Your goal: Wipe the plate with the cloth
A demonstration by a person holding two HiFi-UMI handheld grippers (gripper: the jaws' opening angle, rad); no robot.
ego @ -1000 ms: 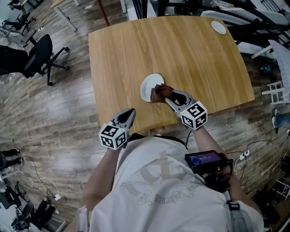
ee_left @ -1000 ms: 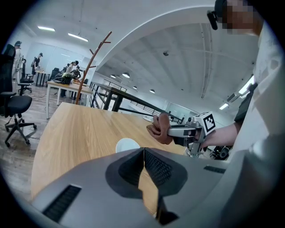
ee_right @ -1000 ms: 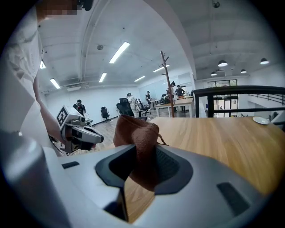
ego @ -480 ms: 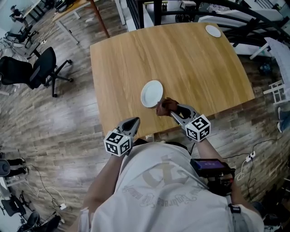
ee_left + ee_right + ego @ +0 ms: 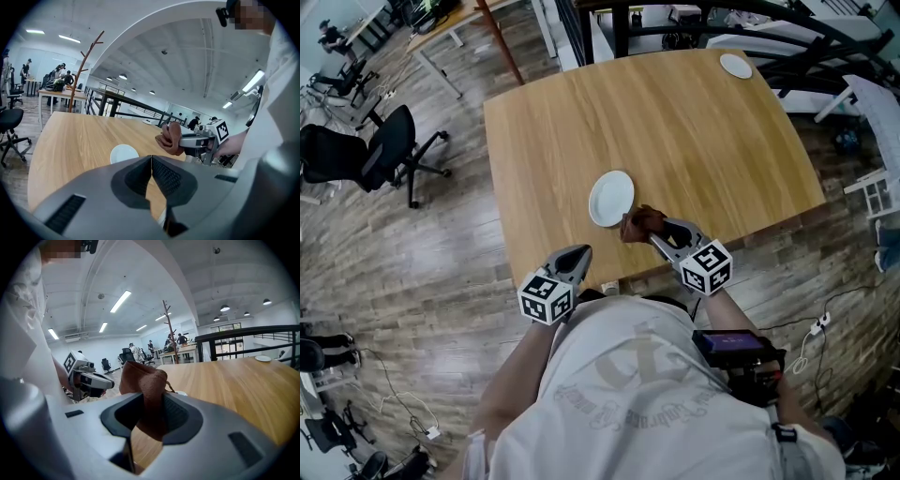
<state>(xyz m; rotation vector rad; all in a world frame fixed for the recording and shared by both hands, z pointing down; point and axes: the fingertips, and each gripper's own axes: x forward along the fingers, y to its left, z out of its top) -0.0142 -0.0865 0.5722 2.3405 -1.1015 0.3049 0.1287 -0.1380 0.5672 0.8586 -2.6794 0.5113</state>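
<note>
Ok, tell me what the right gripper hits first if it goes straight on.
Likely the plate: the right gripper, shut on the cloth, points at it. The cloth looks raised, so it might pass over.

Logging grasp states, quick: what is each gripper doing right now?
Left gripper: closed, holding nothing.
Right gripper: closed on the brown cloth.
</note>
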